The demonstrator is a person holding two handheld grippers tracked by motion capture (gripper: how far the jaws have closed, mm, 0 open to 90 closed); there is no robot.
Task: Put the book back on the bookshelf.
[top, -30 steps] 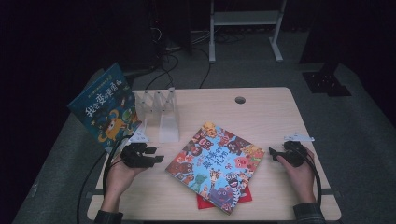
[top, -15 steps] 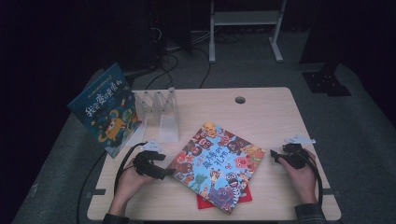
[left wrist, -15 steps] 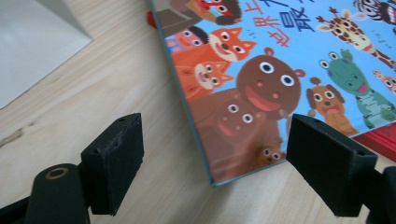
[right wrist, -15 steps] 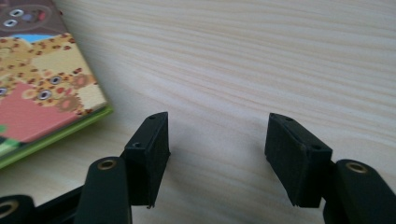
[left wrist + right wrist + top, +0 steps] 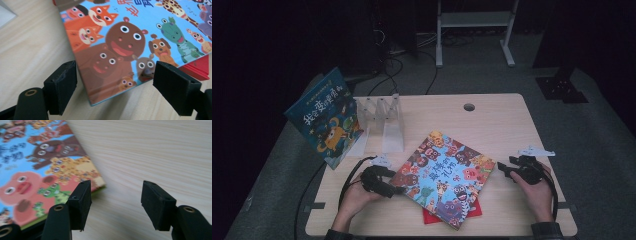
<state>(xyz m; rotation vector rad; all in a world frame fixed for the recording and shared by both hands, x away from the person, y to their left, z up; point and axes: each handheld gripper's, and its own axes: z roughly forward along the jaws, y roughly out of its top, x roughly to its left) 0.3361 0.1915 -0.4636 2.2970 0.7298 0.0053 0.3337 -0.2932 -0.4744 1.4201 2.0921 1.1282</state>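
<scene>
Animal picture book (image 5: 444, 179) flat on table (image 5: 492, 120) over red book (image 5: 432, 217), left gripper (image 5: 398, 190) at its left corner, jaws just opened, straddling corner untouched, right gripper (image 5: 501, 170) just beside right corner, jaws apart, just narrowed, empty.

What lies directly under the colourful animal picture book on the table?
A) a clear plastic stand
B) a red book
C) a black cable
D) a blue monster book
B: a red book sticks out from beneath the near edge of the animal picture book, and its red corner shows again in the left gripper view.
</scene>
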